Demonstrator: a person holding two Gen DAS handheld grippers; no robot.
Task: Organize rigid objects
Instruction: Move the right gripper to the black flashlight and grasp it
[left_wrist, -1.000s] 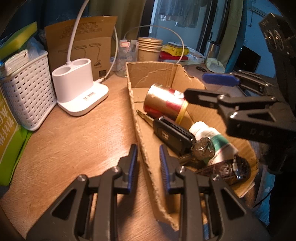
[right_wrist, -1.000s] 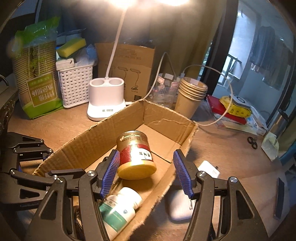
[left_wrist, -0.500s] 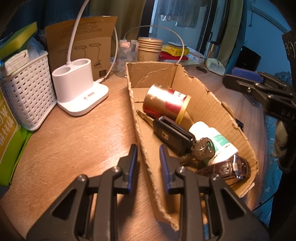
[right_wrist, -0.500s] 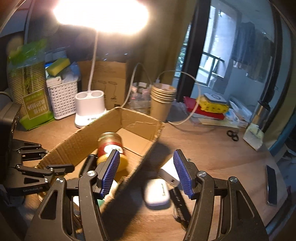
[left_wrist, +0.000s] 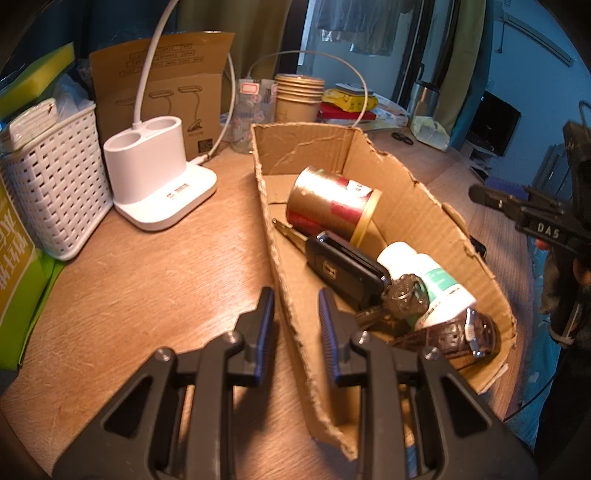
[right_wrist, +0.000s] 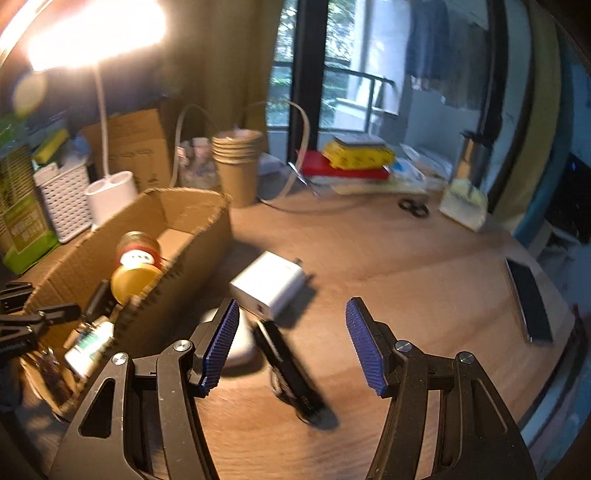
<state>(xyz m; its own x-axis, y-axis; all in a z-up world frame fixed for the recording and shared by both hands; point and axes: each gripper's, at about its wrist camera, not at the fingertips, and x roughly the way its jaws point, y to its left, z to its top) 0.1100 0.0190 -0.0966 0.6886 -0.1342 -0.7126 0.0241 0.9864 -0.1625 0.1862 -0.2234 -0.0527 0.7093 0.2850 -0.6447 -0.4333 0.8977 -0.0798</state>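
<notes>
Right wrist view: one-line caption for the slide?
Open right gripper over the wooden table, above a black stick-shaped item and white charger, beside the cardboard box.

The letters "DAS" stand in white on the black right tool (left_wrist: 546, 230), seen past the desk's right edge. The other labels are too blurred to read.

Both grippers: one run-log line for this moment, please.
left gripper: open, straddling box wall | right gripper: open, empty, above black stick | charger: outside box
</notes>
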